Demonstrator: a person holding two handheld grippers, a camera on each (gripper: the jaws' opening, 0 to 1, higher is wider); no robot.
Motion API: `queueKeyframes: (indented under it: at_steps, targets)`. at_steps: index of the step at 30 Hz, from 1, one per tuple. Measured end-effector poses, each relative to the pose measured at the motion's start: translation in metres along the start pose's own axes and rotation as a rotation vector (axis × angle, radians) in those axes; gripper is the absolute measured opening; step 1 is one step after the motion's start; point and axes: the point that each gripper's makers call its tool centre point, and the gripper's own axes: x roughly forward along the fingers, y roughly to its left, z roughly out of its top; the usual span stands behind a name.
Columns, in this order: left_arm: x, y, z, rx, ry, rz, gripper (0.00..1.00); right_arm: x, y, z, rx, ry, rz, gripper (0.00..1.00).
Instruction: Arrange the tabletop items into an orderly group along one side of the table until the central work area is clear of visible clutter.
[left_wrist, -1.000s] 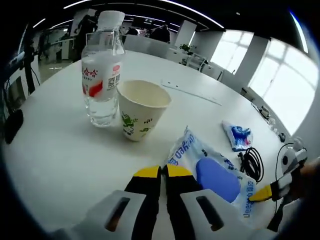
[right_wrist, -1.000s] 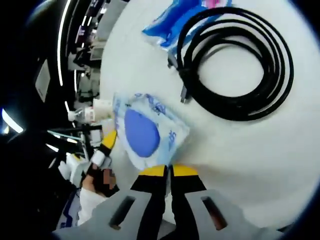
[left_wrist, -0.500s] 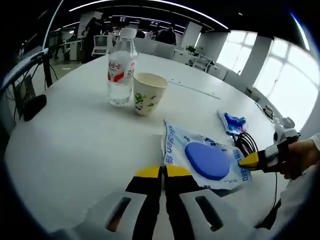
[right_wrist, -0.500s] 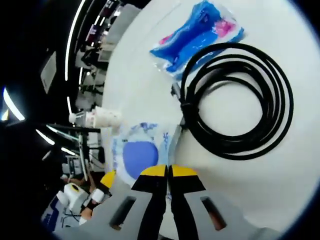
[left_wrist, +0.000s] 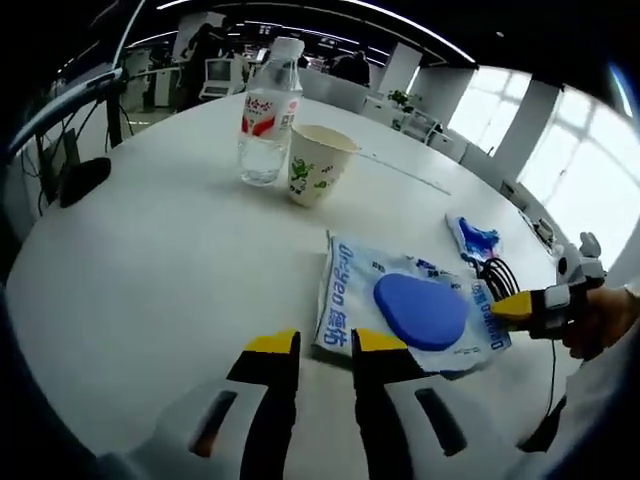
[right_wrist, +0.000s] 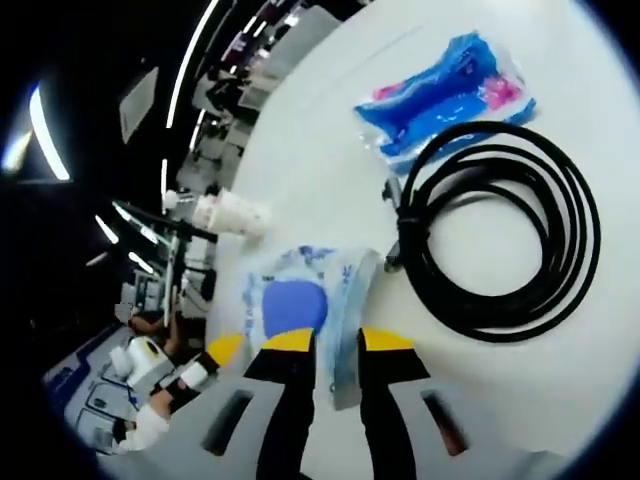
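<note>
1. Left gripper view: the left gripper (left_wrist: 325, 342) has its jaws apart, right at the blue packet (left_wrist: 410, 308) on the white table (left_wrist: 150, 270). A water bottle (left_wrist: 268, 112) touches a paper cup (left_wrist: 316, 163) far back.
2. Right gripper view: the right gripper (right_wrist: 338, 340) has its jaws apart around the packet's edge, beside a black cable (right_wrist: 500, 240).

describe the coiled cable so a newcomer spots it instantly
On the round white table, look beside the large clear packet with a blue disc. The black cable wound into a flat coil lies there, against a small blue-and-pink packet; it is the one dark, ring-shaped item.
</note>
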Motion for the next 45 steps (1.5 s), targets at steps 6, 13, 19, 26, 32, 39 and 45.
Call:
queueKeyframes:
  at_steps: [6,13,19,26,32,39,45]
  targets:
    - [0.005,0.001,-0.003,-0.013,0.017,-0.020,0.20,-0.007,-0.009,-0.018,0.001,0.082,-0.039,0.25]
    - [0.015,-0.003,-0.012,-0.030,0.079,-0.050,0.14,0.001,-0.004,-0.038,0.024,0.149,-0.027,0.21]
    - [0.015,-0.005,-0.005,-0.023,0.045,-0.059,0.03,0.005,-0.009,-0.040,-0.029,0.179,-0.066,0.05]
    - [0.007,-0.011,0.019,0.167,-0.002,-0.031,0.00,0.001,0.010,-0.001,-0.217,0.094,-0.069,0.01]
    - [0.016,-0.026,0.055,0.232,-0.059,-0.051,0.00,-0.005,0.018,0.037,-0.287,0.003,-0.084,0.00]
    - [0.046,-0.029,0.070,0.207,-0.032,-0.084,0.00,0.000,0.016,0.083,-0.354,-0.047,-0.120,0.00]
    - [0.062,-0.039,0.084,0.207,-0.031,-0.108,0.00,0.000,0.018,0.116,-0.427,-0.071,-0.154,0.00]
